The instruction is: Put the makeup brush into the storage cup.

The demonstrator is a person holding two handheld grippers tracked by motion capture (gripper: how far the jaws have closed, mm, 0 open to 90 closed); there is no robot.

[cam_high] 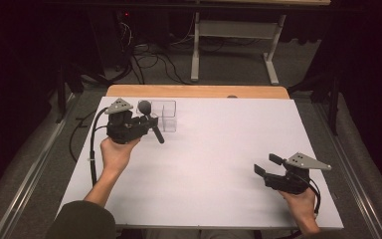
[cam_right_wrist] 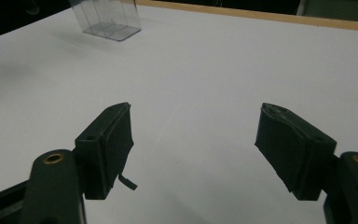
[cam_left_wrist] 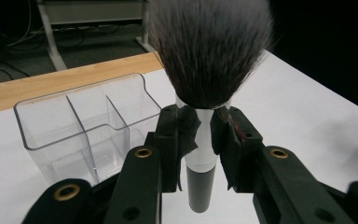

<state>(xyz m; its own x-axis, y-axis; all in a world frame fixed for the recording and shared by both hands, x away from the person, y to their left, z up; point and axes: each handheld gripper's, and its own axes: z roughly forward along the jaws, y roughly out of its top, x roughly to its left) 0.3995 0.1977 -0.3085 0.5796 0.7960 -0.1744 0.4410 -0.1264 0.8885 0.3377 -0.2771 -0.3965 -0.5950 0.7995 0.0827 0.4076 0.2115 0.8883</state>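
Observation:
My left gripper (cam_high: 146, 124) is shut on a makeup brush (cam_high: 150, 121), holding it just in front of a clear plastic organizer (cam_high: 165, 115) at the back left of the white table. In the left gripper view the left gripper (cam_left_wrist: 201, 133) clamps the brush's silver ferrule, the dark bristle head (cam_left_wrist: 209, 46) points up and the black handle (cam_left_wrist: 200, 189) hangs below the jaws. The organizer (cam_left_wrist: 86, 128) has several empty compartments and stands just left of the brush. My right gripper (cam_high: 264, 165) stays open near the table's front right; its jaws (cam_right_wrist: 196, 149) hold nothing.
A wooden strip (cam_high: 199, 91) runs along the table's far edge. Beyond it stand a desk frame (cam_high: 236, 35) and cables on the floor. The organizer (cam_right_wrist: 106, 17) lies far from the right gripper, across bare white tabletop (cam_high: 219, 149).

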